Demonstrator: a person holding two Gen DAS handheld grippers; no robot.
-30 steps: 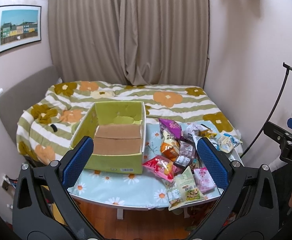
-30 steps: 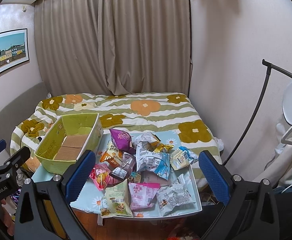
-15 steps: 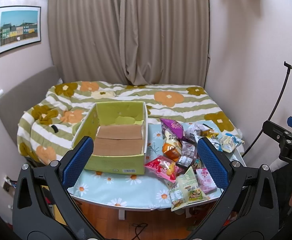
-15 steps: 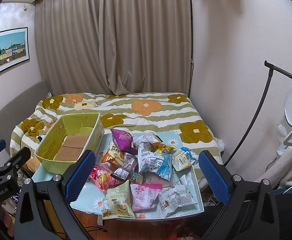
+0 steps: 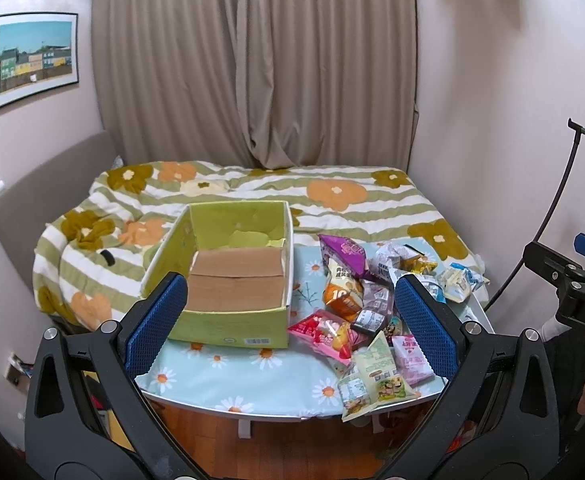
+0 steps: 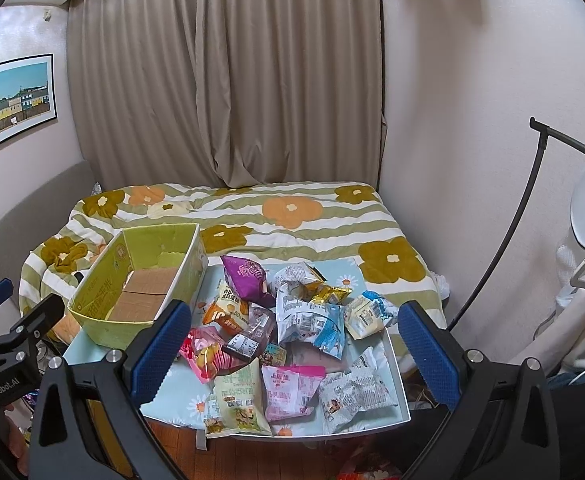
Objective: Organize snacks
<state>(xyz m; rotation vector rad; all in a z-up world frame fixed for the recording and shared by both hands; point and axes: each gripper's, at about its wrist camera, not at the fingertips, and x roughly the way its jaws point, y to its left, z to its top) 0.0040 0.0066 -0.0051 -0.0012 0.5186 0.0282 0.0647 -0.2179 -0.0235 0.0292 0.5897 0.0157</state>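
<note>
Drawn slightly nearer the table (image 5: 252, 380) since before. Left gripper (image 5: 290, 316), right gripper (image 6: 292, 334): wide, empty. Snack packets (image 6: 288, 328): heaped at right edge. Green box (image 5: 232, 276): left edge, bare inside.

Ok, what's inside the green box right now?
The green box holds no snacks, just its brown cardboard bottom flaps. Its near wall hides the front strip of the floor.

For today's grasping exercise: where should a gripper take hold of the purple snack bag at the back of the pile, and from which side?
Probably the purple bag's top seal. It leans on the other snacks, top edge raised and free. Come from above with the right gripper, jaws across the flat seam.
</note>
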